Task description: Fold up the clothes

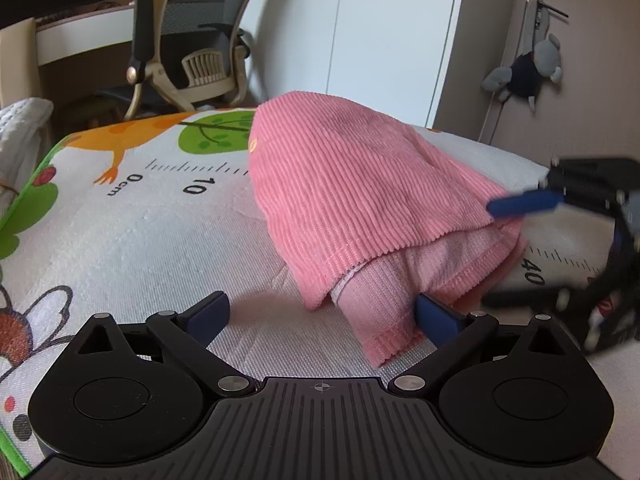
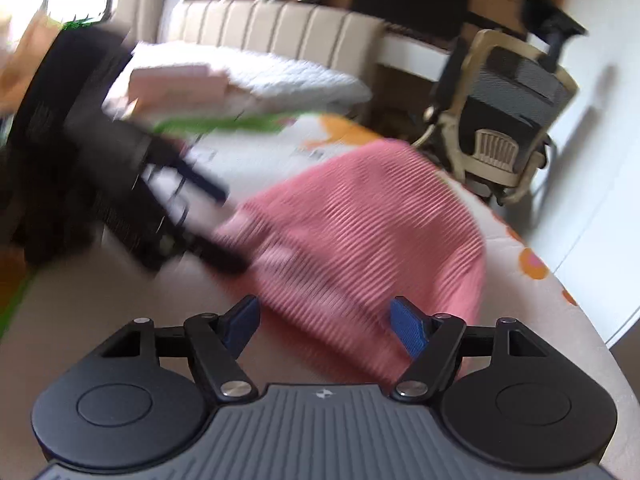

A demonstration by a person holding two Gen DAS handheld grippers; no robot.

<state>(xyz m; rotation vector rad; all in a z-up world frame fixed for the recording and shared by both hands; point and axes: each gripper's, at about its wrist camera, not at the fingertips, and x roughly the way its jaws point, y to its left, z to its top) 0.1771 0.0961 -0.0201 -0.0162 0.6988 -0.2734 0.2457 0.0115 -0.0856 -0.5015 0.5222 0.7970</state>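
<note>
A pink corduroy garment [image 1: 352, 184] lies folded in a hump on a cartoon play mat [image 1: 140, 232]. My left gripper [image 1: 324, 314] is open just in front of it, and a loose pink flap [image 1: 380, 312] lies between its fingers, close to the right finger [image 1: 436, 316]. At the right, my right gripper [image 1: 488, 254] is open around the garment's side edge. The right wrist view is motion-blurred: the right gripper [image 2: 326, 320] is open with the garment [image 2: 360, 232] between its fingers. The left gripper [image 2: 224, 224] shows dark at the cloth's left edge.
An office chair [image 1: 200, 40] and desk stand beyond the mat. White wardrobe doors [image 1: 380, 32] and a plush toy [image 1: 528, 68] hanging on a door are behind. A white-covered bed [image 2: 280, 76] holds a folded pink pile [image 2: 176, 80].
</note>
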